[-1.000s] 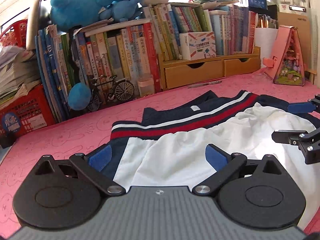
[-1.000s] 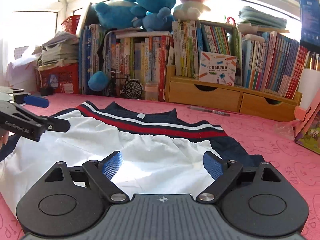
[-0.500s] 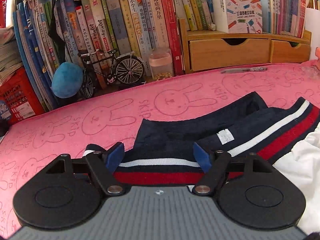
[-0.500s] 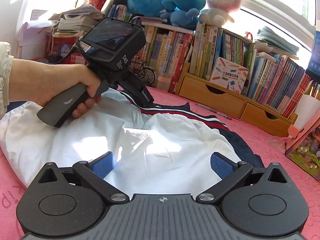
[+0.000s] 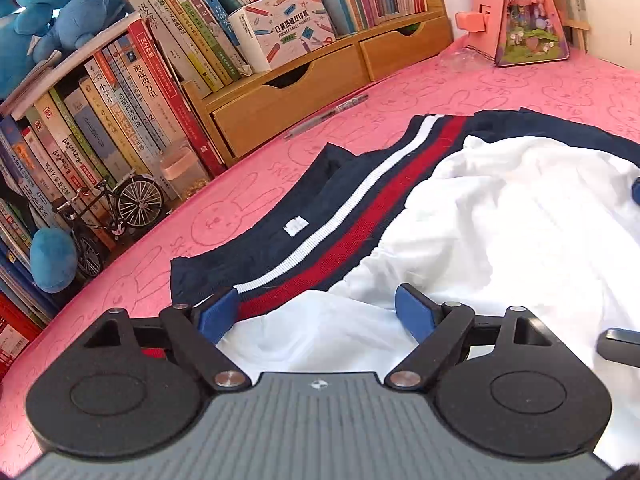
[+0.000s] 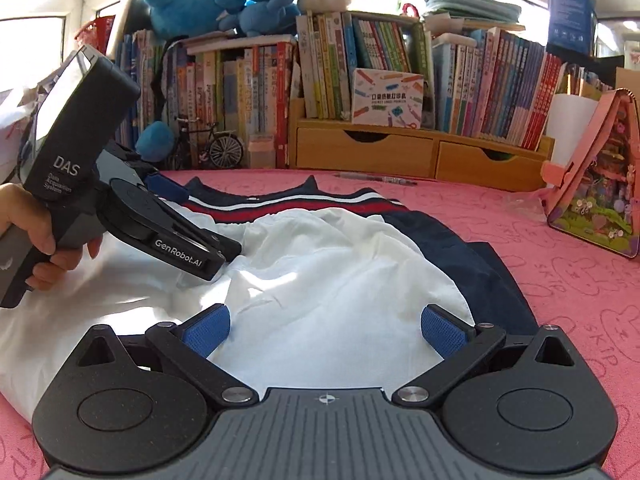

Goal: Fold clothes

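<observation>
Both my claws are wide open over the shirt, holding nothing.

My left claw [image 5: 316,312] sits with its pads spread, right above the white cloth beside the red and white stripe. My right claw [image 6: 326,330] is spread the same way over the shirt [image 6: 320,264] near its bottom edge. The cloth is soft and bumpy, so I think I might pinch two layers or bunch it up. The pen [image 5: 326,115] far ahead could roll if the shirt drags it.

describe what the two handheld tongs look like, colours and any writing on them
Both tongs, left and right, have matte black linkage arms with silver pivot screws, round black discs, a ribbed grey body and blue textured pads. The right view shows the left one's dark pistol-grip housing, printed "DAS" and "GenRobot.AI" in white. No cables visible.
</observation>
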